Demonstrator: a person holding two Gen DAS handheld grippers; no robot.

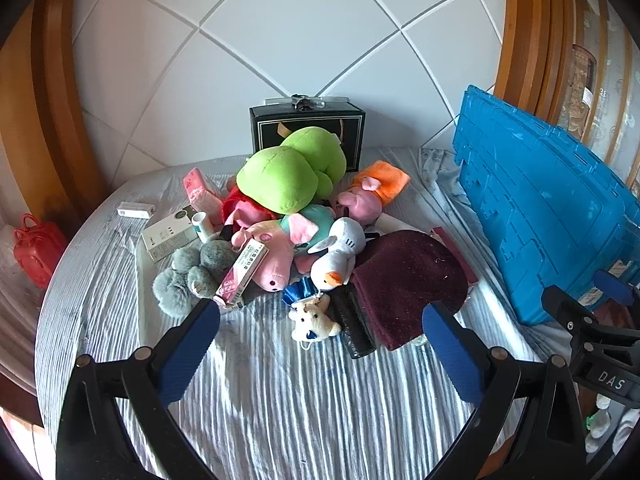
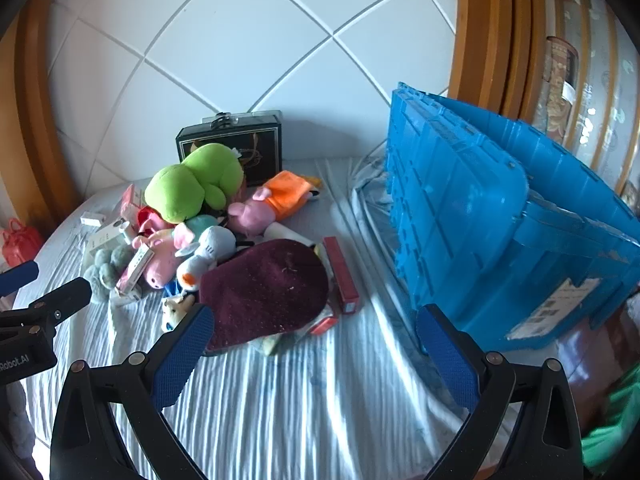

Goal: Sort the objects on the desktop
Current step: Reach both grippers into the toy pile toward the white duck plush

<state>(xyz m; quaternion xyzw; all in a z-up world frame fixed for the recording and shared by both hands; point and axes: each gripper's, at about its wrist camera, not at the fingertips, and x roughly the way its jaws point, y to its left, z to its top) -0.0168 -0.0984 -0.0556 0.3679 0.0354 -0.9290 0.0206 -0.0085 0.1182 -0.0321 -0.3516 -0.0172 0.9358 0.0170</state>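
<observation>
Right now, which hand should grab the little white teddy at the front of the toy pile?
Probably the left. The left gripper is open and the little white teddy lies almost between its fingertips. The right gripper is open too, but faces the maroon cloth, with the teddy off beside its left finger.

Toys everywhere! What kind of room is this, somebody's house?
Probably a room at home. A table under a striped cloth holds a heap of plush toys, with a white tiled wall and a wooden frame behind.
</observation>
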